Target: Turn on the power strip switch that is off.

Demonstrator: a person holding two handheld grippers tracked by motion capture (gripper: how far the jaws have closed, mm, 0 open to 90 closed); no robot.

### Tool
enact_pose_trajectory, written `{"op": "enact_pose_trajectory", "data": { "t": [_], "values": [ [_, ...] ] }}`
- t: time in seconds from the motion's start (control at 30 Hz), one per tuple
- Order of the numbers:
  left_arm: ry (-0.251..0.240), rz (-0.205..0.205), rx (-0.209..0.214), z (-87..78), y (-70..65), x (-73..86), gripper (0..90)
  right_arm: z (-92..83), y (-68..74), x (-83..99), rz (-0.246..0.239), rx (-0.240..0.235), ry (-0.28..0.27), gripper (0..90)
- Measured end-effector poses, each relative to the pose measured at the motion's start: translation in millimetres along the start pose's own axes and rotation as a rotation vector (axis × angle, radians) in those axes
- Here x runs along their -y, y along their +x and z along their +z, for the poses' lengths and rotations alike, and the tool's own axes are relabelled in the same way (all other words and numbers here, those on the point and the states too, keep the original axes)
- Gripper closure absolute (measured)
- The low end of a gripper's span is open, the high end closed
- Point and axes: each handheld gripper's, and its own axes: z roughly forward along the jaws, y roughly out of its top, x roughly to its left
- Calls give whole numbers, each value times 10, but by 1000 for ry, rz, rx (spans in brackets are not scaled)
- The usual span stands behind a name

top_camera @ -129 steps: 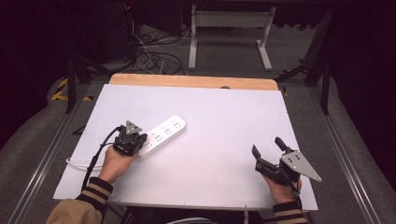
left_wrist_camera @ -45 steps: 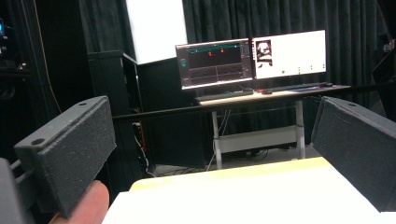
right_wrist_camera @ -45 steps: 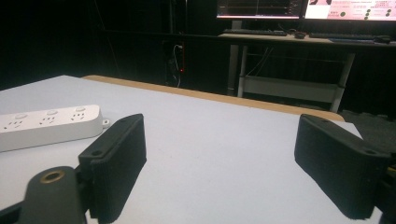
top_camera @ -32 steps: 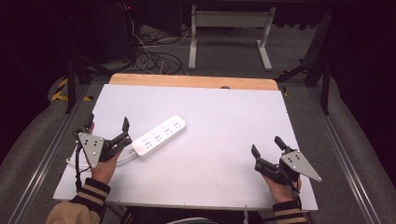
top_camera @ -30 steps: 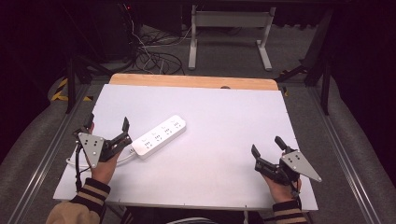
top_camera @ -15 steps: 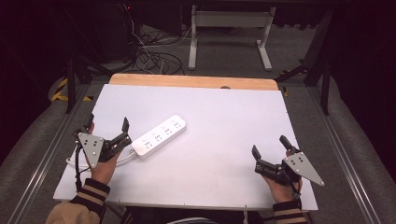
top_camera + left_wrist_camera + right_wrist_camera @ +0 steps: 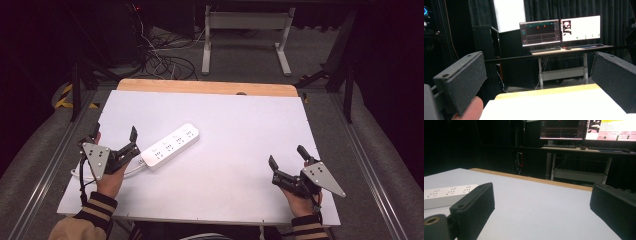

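Power strip (image 7: 170,145) is the thing nearest the work: white, lying at a slant on the left half of the tabletop (image 7: 240,120), held by nothing. The left gripper (image 7: 114,142) has its fingers (image 7: 461,82) spread wide with only air between them, and the near finger tip sits just beside the strip's near end without touching it. From that end a white cord (image 7: 131,172) runs back under the left hand (image 7: 111,177). Across the tabletop, well apart from the strip, the right gripper (image 7: 287,162) rests low with its fingers (image 7: 475,206) equally wide apart and empty — its own camera catches the strip off to one side.

My judgement of the risks: the left fingers point past the strip rather than astride it, so closing from this angle could pinch one corner and swing the strip round on the smooth surface. The cord under the hand is the other worry — a lift or drag of that hand could tug it and pull the strip out of line.
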Motion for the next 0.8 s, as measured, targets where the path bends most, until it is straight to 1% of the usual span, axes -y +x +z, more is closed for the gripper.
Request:
{"op": "enact_pose_trajectory", "data": {
  "t": [0.07, 0.23, 0.63, 0.73, 0.8],
  "values": [
    [3, -6, 3, 2, -6, 2, 7, 0, -1, 1, -1, 0, 0, 64],
    [5, -5, 2, 1, -5, 3, 8, 0, -2, 1, 1, -1, 0, 67],
    [7, 7, -2, 5, 0, 5, 12, 1, -5, 1, 3, 2, -2, 71],
    [10, -3, 4, 10, -3, 9, 12, 6, -8, 2, 5, 3, -3, 72],
    [9, 1, 2, 17, -1, 9, 12, 10, -12, 5, 3, -1, -2, 73]
  ]
}}
